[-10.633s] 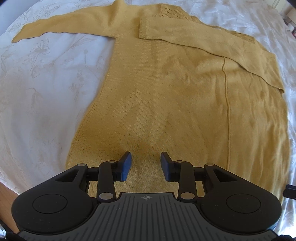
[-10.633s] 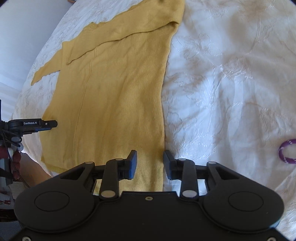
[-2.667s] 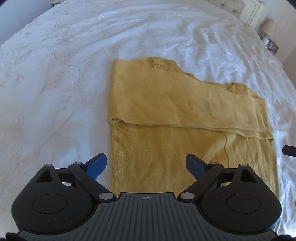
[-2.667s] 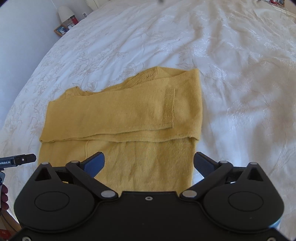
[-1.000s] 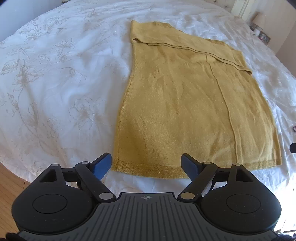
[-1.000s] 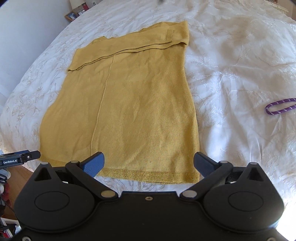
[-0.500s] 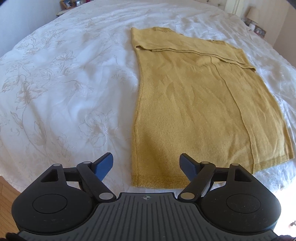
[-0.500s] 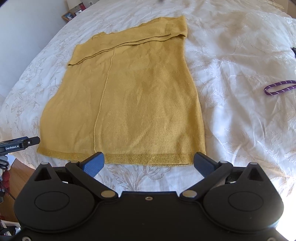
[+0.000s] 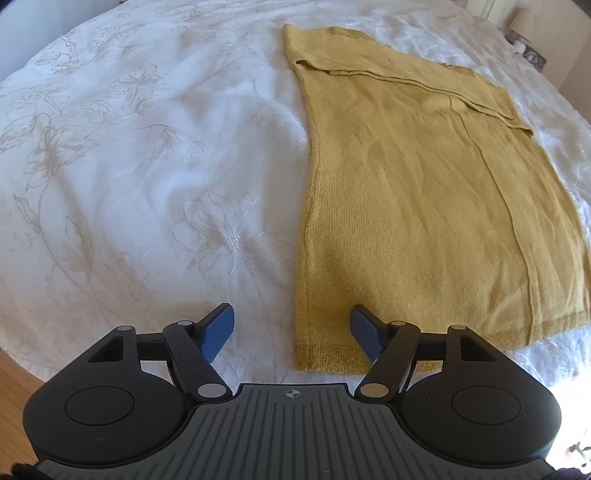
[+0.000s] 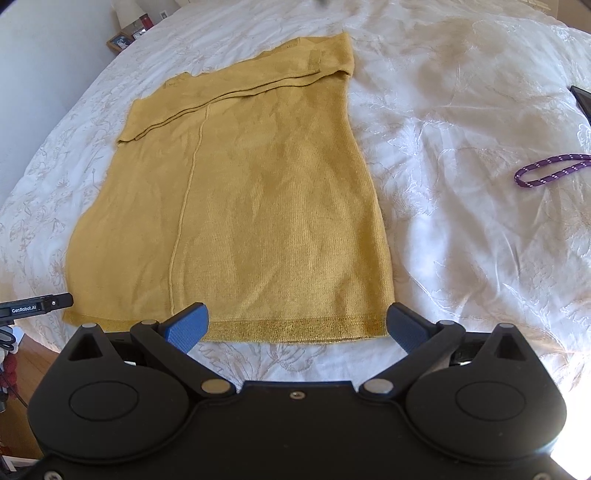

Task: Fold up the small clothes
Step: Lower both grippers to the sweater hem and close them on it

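A mustard-yellow knitted sweater [image 9: 417, 206] lies flat on a white bedspread [image 9: 129, 166], its sleeves folded across the chest at the far end and its hem nearest me. My left gripper [image 9: 291, 328] hovers over the hem's left corner, its jaws closing, with that corner lying between the blue pads but apart from them. In the right wrist view the same sweater [image 10: 258, 192] fills the middle, and my right gripper [image 10: 297, 325] stands wide open just short of the hem's right half, touching nothing.
A purple cord loop [image 10: 546, 171] lies on the bedspread to the right, and a dark flat object [image 10: 581, 98] shows at the right edge. Wooden floor [image 9: 14, 384] runs below the bed's near edge. A bedside shelf with a lamp [image 10: 127, 18] stands far left.
The left gripper has slid right and down toward the hem's left corner, and its jaws have narrowed. The right gripper has edged closer to the hem, still wide open.
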{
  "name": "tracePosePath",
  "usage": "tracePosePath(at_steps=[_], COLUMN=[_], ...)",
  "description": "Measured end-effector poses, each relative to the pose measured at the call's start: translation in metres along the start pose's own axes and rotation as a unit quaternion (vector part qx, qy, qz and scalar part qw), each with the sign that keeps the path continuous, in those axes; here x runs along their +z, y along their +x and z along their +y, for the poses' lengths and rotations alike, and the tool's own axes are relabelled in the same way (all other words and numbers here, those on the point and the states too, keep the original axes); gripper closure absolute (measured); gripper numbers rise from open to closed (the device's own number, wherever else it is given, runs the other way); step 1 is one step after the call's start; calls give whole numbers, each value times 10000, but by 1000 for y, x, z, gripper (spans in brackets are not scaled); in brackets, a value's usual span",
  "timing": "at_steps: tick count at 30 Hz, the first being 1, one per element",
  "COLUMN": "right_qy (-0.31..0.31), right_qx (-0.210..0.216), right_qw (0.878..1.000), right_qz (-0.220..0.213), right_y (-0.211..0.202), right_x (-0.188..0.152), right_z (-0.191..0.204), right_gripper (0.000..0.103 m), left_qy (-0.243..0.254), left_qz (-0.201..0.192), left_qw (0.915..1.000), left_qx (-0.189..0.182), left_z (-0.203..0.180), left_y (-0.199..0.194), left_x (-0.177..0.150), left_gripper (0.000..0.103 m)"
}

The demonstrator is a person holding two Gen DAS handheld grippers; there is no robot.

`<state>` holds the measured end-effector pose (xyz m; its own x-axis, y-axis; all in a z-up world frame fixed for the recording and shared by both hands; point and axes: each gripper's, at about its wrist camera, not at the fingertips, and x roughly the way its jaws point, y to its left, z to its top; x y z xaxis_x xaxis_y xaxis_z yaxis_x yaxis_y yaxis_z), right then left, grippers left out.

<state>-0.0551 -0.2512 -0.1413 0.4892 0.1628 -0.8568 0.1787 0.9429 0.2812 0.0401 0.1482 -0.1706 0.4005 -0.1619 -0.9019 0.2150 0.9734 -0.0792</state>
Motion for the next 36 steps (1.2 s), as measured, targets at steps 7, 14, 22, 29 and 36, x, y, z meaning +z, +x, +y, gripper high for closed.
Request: tracePosePath(at_steps=[7,14,22,29,36], right_qy=[-82,-182,291,552,461], right_qx=[-35,-34,294,610,807], right_qw=[10000,9998,9989,9954,9933], right_qz=[8,57,231,498,679], right_y=[8,21,41,61,70], right_x=[4,6,12,14,16], right_z=[-2,-12,-36,-50,-58], right_gripper=[1,1,1,0,0], left_qy=[265,291,334,307,299], left_qz=[107,213,354,378,547], left_qw=[9993,9989,9984,9984,9973], left_qx=[-234,-299,-280,-302,-376], left_z=[-21,-27,-29,-31,-32], left_y=[15,24,34,37,41], left_x=[6,7,11,11,14], left_gripper=[41,44,43,33,27])
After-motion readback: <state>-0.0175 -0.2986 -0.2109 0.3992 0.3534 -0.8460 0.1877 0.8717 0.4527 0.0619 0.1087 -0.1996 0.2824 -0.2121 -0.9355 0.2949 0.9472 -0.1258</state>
